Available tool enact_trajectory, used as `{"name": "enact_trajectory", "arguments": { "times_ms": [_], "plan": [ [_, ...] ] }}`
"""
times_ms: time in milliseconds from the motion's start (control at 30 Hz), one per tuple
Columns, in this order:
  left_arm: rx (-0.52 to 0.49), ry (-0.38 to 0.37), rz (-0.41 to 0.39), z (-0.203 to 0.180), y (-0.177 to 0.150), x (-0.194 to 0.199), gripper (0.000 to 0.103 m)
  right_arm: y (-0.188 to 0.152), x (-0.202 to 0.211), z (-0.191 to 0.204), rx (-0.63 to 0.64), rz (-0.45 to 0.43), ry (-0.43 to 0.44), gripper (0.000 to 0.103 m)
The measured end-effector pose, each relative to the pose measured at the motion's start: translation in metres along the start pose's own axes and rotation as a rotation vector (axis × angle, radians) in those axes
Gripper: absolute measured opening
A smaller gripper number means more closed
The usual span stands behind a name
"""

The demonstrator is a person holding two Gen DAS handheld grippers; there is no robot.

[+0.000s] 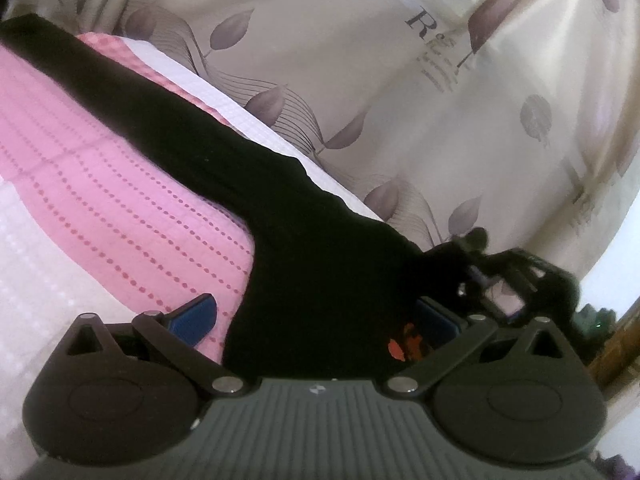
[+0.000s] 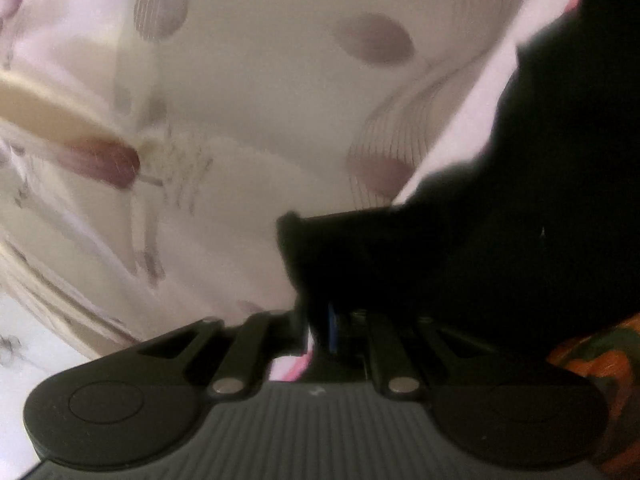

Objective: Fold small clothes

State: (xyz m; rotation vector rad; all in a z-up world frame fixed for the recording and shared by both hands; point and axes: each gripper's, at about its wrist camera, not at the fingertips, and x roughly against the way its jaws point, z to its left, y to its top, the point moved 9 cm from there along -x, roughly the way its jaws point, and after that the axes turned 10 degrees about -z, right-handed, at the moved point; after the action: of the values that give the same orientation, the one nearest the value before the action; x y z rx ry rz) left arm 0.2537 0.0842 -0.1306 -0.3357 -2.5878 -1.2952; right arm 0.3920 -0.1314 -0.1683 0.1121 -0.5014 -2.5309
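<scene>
The black garment (image 1: 256,184) lies stretched across the pink dotted bedcover (image 1: 104,200), covering the gap between the left gripper (image 1: 316,320)'s spread blue fingers (image 1: 196,314), so whether they press it is unclear. The right gripper (image 2: 332,328) has its jaws clenched on a corner of the garment, in a motion-blurred view. Behind, a leaf-printed curtain (image 1: 360,80) hangs.
</scene>
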Motion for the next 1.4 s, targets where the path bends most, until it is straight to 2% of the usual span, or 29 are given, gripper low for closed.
{"name": "enact_trajectory", "arguments": {
  "times_ms": [267,367,433,467,500,567,633,700,733,900,1100,1167,1267,1333,1400],
  "plan": [
    [0.011,0.004,-0.009,0.002,0.0,0.0,0.103,-0.02,-0.023,0.008,0.205,0.084,-0.024,0.011],
    [0.011,0.006,-0.011,0.002,0.0,0.0,0.103,-0.038,-0.032,0.008,0.358,0.17,-0.066,0.012],
    [0.013,0.007,-0.013,0.002,0.0,0.0,0.103,-0.05,-0.032,0.009,0.409,0.224,-0.071,0.017],
    [0.014,0.008,-0.013,0.003,0.0,0.0,0.103,-0.054,-0.03,0.013,0.429,0.239,-0.053,0.033],
    [0.015,0.008,-0.015,0.003,0.0,0.0,0.103,-0.058,-0.029,0.018,0.462,0.254,-0.03,0.063],
    [0.016,0.008,-0.016,0.004,0.0,0.0,0.103,-0.068,-0.024,0.031,0.586,0.282,-0.021,0.091],
    [0.012,0.007,-0.022,0.004,0.001,0.0,0.103,-0.074,-0.012,0.046,0.644,0.285,0.049,0.091],
    [0.015,0.009,-0.024,0.005,0.001,0.0,0.103,-0.074,0.005,0.057,0.575,0.298,0.14,0.09],
    [0.017,0.01,-0.025,0.006,0.001,0.0,0.103,-0.071,0.013,0.06,0.552,0.29,0.155,0.09],
    [0.023,0.011,-0.03,0.008,0.001,0.0,0.103,-0.057,0.059,0.05,0.583,0.215,0.065,0.09],
    [0.061,0.002,-0.039,0.015,0.004,0.005,0.103,-0.045,0.098,0.039,0.747,0.081,-0.116,0.09],
    [0.072,0.007,-0.012,0.02,0.007,0.007,0.103,-0.048,0.105,0.025,0.761,0.074,-0.165,0.09],
    [0.14,0.035,0.0,0.04,0.016,0.012,0.103,-0.048,0.11,0.023,0.753,0.057,-0.156,0.09],
    [0.202,0.053,-0.014,0.061,0.036,0.018,0.102,-0.05,0.107,0.021,0.761,0.078,-0.168,0.09],
    [0.208,0.083,-0.048,0.084,0.059,0.026,0.097,-0.05,0.107,0.021,0.771,0.082,-0.171,0.09]
  ]
}}
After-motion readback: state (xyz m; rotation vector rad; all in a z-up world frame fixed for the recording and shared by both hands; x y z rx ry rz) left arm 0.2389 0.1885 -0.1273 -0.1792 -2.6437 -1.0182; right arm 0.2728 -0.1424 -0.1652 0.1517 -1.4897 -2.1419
